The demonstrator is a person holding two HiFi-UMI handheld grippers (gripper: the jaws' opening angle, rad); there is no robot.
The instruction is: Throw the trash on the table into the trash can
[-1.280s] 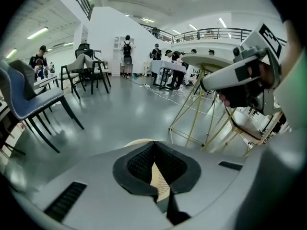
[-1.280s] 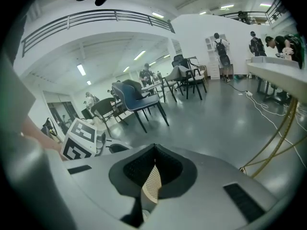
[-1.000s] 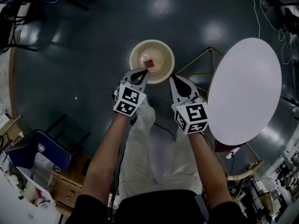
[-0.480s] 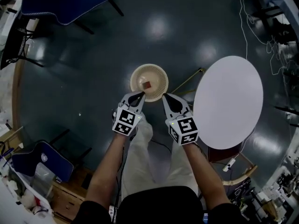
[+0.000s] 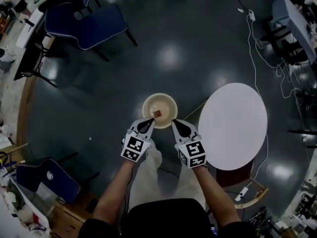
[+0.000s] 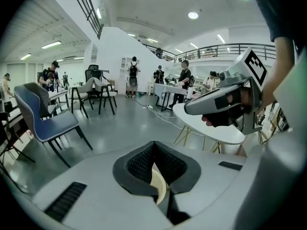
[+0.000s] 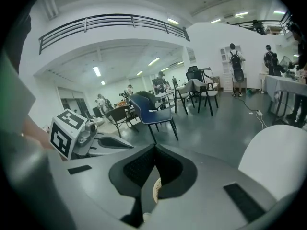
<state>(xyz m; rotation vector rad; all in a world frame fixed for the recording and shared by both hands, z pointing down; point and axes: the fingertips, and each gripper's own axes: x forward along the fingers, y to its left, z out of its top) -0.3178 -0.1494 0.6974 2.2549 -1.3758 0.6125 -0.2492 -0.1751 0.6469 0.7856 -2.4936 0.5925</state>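
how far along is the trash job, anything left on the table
Done: the white table looks bare, and a small reddish piece lies in the trash can. In hand: left gripper and right gripper are each shut on its rim. Left: apparently only releasing the can.

Dim, floor glare, fisheye distort.

Glossy floor, matt white table, ribbed plastic trash can.

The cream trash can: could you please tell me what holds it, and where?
Both grippers hold the trash can by its rim: left gripper on the near-left edge, right gripper on the near-right.
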